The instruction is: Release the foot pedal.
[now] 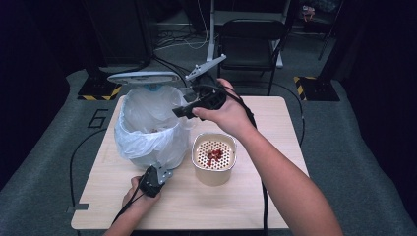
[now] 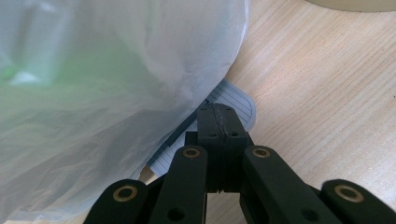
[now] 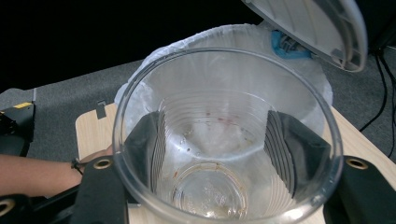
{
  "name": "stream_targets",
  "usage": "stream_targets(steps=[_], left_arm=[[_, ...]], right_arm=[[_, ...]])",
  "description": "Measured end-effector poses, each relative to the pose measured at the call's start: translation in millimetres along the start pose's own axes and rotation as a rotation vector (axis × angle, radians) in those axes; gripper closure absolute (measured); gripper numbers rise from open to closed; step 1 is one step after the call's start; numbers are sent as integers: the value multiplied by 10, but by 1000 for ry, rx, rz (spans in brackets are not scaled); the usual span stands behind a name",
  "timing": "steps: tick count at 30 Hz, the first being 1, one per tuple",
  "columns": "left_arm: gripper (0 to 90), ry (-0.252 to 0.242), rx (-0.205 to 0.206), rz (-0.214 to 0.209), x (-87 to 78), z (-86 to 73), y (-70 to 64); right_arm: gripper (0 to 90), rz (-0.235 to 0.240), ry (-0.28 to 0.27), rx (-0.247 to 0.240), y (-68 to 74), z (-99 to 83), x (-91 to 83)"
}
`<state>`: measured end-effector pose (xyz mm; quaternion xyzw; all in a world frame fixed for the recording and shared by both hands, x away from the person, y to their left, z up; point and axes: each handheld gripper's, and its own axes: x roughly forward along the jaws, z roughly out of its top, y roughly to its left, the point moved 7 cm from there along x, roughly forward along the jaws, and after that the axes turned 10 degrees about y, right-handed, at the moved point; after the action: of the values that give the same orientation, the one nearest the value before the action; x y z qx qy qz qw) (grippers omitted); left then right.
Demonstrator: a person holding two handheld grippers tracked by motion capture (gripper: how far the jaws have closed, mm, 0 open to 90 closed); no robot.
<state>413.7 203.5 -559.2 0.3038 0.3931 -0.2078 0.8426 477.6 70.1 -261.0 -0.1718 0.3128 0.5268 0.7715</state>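
- The left gripper (image 1: 164, 173) rests low on the tabletop (image 1: 246, 206) at the foot of the bin, its jaws pressed together on the grey ribbed pedal (image 2: 238, 100) that pokes out from under the bag.
- The white bin bag (image 1: 142, 128) lines the bin; its lid (image 1: 143, 76) stands open above the rim.
- The right gripper (image 1: 181, 110) hangs over the bin's mouth, clamped around a clear plastic cup (image 3: 224, 135) held tilted toward the bag; the cup looks empty apart from faint reddish smears, though the view through it is hazy.
- Just right of the bin stands a beige perforated strainer pot (image 1: 213, 158) with red scraps (image 1: 213, 156) in it.
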Motion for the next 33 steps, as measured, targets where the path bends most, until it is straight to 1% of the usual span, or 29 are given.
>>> stream_targets(steps=[3, 4, 7, 8, 9, 11, 14, 15, 16, 17, 18, 21, 22, 24, 25, 26, 27, 28, 31, 32, 33], left_arm=[[898, -1, 0, 0, 0, 0, 0], [898, -2, 1, -1, 1, 1, 1], [898, -6, -5, 1, 5, 1, -2], [898, -22, -14, 22, 18, 9, 2], [898, -3, -5, 0, 3, 0, -1], [898, -5, -5, 0, 5, 1, 1], [898, -5, -3, -1, 4, 0, 2], [898, -5, -3, -1, 4, 0, 2], [898, -3, -2, -1, 3, -1, 2], [898, -3, -2, -1, 3, -1, 2], [898, -4, -2, -1, 4, 0, 1], [898, -3, -3, -1, 3, 0, 0], [898, -6, -4, -1, 6, 1, 0], [898, -5, -5, -1, 4, 1, -1], [898, -2, 1, 0, 1, 1, 1], [898, -2, 1, 1, 1, 1, 0], [898, -2, 1, 1, 1, 1, 0], [898, -2, 1, 0, 1, 1, 1], [898, -1, 2, 0, 0, 1, 1], [898, -2, 2, 0, 2, 1, 3], [898, -3, 3, 0, 3, 2, 3]], right_arm=[[384, 9, 0, 2, 17, 48, 68], [384, 14, -7, 13, 23, 72, 98], [384, 18, -9, 19, 24, 109, 148], [384, 16, -6, 22, 27, 137, 194], [383, 16, -3, 23, 29, 153, 222], [382, 16, -5, 32, 31, 187, 272], [380, 3, -6, 30, 30, 228, 357], [380, 3, -6, 30, 30, 228, 357], [378, -4, -7, 29, 35, 254, 428], [378, -4, -7, 29, 35, 254, 428], [376, -15, -14, 34, 36, 279, 480], [374, -19, -19, 40, 35, 299, 525], [371, -28, -23, 47, 30, 316, 583], [370, -34, -24, 49, 24, 319, 600], [367, -41, -30, 71, 19, 324, 645], [365, -42, -31, 77, 17, 320, 670], [362, -48, -34, 69, 3, 316, 702], [360, -46, -23, 78, 8, 302, 727], [347, -55, -26, 79, 2, 290, 772], [317, -66, -39, 102, -4, 285, 805], [302, -67, -41, 107, -4, 282, 814]])
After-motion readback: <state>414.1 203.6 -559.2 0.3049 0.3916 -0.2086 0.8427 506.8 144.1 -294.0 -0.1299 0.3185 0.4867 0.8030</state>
